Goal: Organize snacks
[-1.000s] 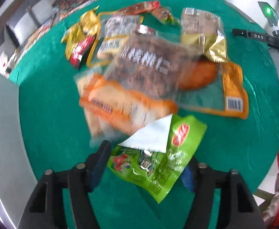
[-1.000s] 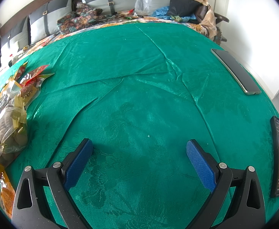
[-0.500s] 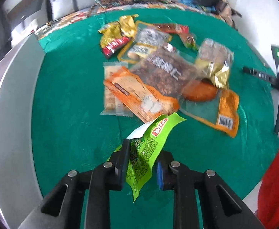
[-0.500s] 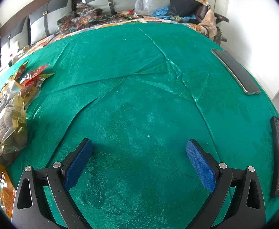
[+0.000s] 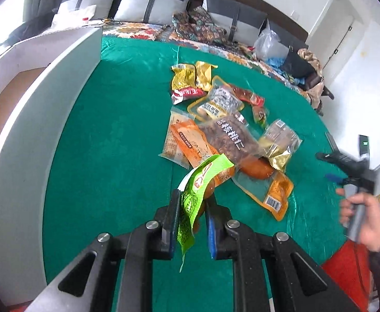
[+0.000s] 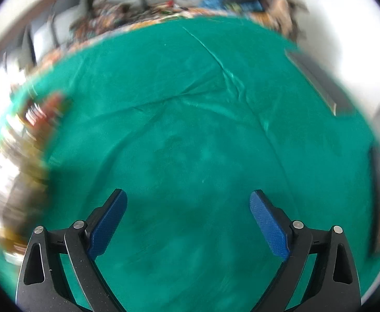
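My left gripper [image 5: 192, 208] is shut on a green snack packet [image 5: 200, 182] and holds it above the green tablecloth [image 5: 111, 143]. Beyond it lies a pile of snacks: an orange packet [image 5: 190, 140], a clear walnut bag [image 5: 231, 137], a gold packet [image 5: 278, 143], a yellow packet [image 5: 187, 78] and an orange-edged sausage pack [image 5: 265, 184]. My right gripper [image 6: 188, 202] is open and empty over bare cloth; it also shows in the left wrist view [image 5: 346, 166], held by a hand. The snack pile is a blur at the left of the right wrist view [image 6: 20, 156].
A white box or shelf wall [image 5: 33, 119] runs along the table's left side. A sofa with cushions [image 5: 163, 2] stands behind the table. A dark flat bar [image 6: 320, 83] and a phone [image 6: 379, 200] lie near the right edge.
My left gripper closed on the green packet and lifted it up and back from the pile. My right gripper, still before, is now moving, so its view is blurred.
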A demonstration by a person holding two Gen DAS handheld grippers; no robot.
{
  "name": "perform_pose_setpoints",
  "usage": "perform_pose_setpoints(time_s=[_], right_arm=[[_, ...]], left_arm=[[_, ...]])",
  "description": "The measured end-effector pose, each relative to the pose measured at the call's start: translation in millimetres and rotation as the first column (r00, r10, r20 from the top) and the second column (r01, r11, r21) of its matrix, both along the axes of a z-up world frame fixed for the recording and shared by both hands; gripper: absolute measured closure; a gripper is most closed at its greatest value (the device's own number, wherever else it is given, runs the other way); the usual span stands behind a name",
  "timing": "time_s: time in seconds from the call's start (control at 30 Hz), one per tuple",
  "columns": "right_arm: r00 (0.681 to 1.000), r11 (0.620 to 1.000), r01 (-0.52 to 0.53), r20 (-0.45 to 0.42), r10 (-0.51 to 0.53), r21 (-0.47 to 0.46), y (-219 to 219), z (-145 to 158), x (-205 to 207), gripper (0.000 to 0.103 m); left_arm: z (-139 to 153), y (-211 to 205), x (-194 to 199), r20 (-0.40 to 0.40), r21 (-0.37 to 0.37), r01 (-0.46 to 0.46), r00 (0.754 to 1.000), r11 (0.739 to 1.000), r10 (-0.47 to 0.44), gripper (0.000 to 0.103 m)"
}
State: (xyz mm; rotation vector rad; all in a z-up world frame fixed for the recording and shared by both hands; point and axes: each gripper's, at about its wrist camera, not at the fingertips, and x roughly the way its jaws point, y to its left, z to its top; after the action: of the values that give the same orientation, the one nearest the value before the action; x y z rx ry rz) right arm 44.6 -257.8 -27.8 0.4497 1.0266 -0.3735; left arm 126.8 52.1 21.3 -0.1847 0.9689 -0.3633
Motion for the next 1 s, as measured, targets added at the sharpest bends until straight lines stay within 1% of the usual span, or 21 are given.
perform_pose_setpoints(time_s=[0.03, 0.07, 0.1, 0.13, 0.17, 0.23, 0.27, 0.3, 0.33, 0.37, 0.4, 0.43, 0.47, 0.53, 0.63, 0.73, 0.8, 0.83, 0.9, 0.93, 1.0], right_arm=[[0.999, 0.994, 0.016, 0.028, -0.020, 0.112, 1.7, 4.6, -5.2, 0.007], [0.998, 0.962, 0.022, 0.046, -0.036, 0.272, 9.4, 8.7, -9.3, 0.007], [0.998, 0.917, 0.006, 0.056, -0.032, 0.399, 23.1, 12.5, -7.3, 0.007], [0.998, 0.894, -0.015, 0.068, -0.017, 0.448, 34.3, 16.2, -2.2, 0.007], [0.996, 0.884, -0.057, 0.082, 0.021, 0.464, 56.5, 24.4, 11.6, 0.007], [0.996, 0.907, -0.071, 0.077, 0.043, 0.414, 82.3, 30.9, 34.7, 0.006], [0.998, 0.930, -0.055, 0.060, 0.036, 0.362, 99.3, 28.8, 52.9, 0.005], [0.999, 0.940, -0.048, 0.035, 0.038, 0.338, 108.0, 23.8, 63.0, 0.005], [0.998, 0.946, -0.042, -0.022, 0.052, 0.320, 118.0, 13.8, 75.4, 0.006], [0.991, 0.946, -0.046, -0.103, 0.083, 0.321, 129.3, -1.1, 85.5, 0.008], [0.988, 0.940, -0.051, -0.120, 0.097, 0.336, 131.0, -7.0, 88.0, 0.022], [0.990, 0.947, -0.055, -0.110, 0.094, 0.318, 132.2, -5.1, 83.5, 0.041], [0.992, 0.936, -0.078, -0.071, 0.109, 0.344, 130.0, -0.8, 79.4, 0.055], [0.993, 0.927, -0.087, -0.042, 0.110, 0.364, 118.6, 7.9, 70.6, 0.058], [0.996, 0.930, -0.084, 0.059, 0.067, 0.357, 91.7, 40.0, 50.5, 0.059], [0.978, 0.935, -0.188, 0.145, 0.150, 0.302, 103.9, 88.4, 46.5, 0.059], [0.945, 0.899, -0.306, 0.215, 0.246, 0.313, 139.6, 129.1, 49.3, 0.058], [0.923, 0.872, -0.367, 0.247, 0.296, 0.325, 163.0, 145.8, 52.0, 0.058], [0.868, 0.805, -0.484, 0.308, 0.390, 0.344, 219.8, 170.2, 55.6, 0.058], [0.836, 0.765, -0.538, 0.338, 0.432, 0.355, 248.0, 183.0, 56.5, 0.058], [0.760, 0.666, -0.646, 0.392, 0.518, 0.372, 319.9, 206.3, 61.1, 0.057]], left_arm=[[-0.1, -1.5, 1.2, 0.008, -0.003, -0.001, 1.000, 1.000, 0.001, 0.086], [0.7, -2.7, 0.4, 0.015, -0.008, -0.002, 1.000, 1.000, 0.002, 0.086], [1.5, -3.4, -0.9, 0.020, -0.010, -0.002, 1.000, 1.000, 0.003, 0.086], [1.7, -5.4, -1.2, 0.023, -0.013, -0.002, 1.000, 1.000, 0.002, 0.086], [1.5, -6.1, -2.2, 0.022, -0.019, -0.002, 1.000, 1.000, 0.003, 0.086], [2.6, -4.0, -5.7, 0.023, -0.040, -0.017, 1.000, 0.999, 0.018, 0.086], [4.4, -1.4, -8.8, 0.025, -0.046, -0.025, 0.999, 0.999, 0.026, 0.086], [5.8, 0.7, -11.7, 0.030, -0.045, -0.032, 0.999, 0.998, 0.033, 0.086], [7.7, 3.8, -15.0, 0.037, -0.043, -0.038, 0.999, 0.998, 0.039, 0.086], [10.4, 7.6, -18.3, 0.044, -0.043, -0.042, 0.998, 0.998, 0.044, 0.086], [13.2, 12.1, -21.5, 0.054, -0.045, -0.048, 0.997, 0.998, 0.050, 0.086], [16.8, 17.1, -24.2, 0.064, -0.052, -0.054, 0.996, 0.997, 0.057, 0.086], [20.6, 22.9, -26.3, 0.073, -0.066, -0.061, 0.995, 0.996, 0.066, 0.086], [28.5, 33.6, -27.7, 0.087, -0.102, -0.075, 0.993, 0.992, 0.084, 0.086], [46.0, 56.7, -28.6, 0.105, -0.200, -0.098, 0.987, 0.975, 0.121, 0.086], [67.6, 93.3, -27.9, 0.123, -0.286, -0.134, 0.977, 0.949, 0.175, 0.086], [81.0, 125.4, -25.4, 0.129, -0.306, -0.173, 0.967, 0.936, 0.221, 0.086], [86.6, 142.5, -24.3, 0.132, -0.303, -0.194, 0.961, 0.933, 0.243, 0.086], [96.9, 178.7, -20.9, 0.149, -0.254, -0.257, 0.942, 0.932, 0.300, 0.086], [100.4, 196.8, -18.1, 0.148, -0.227, -0.287, 0.934, 0.930, 0.325, 0.086], [105.9, 232.8, -12.3, 0.142, -0.176, -0.346, 0.917, 0.921, 0.372, 0.086]])
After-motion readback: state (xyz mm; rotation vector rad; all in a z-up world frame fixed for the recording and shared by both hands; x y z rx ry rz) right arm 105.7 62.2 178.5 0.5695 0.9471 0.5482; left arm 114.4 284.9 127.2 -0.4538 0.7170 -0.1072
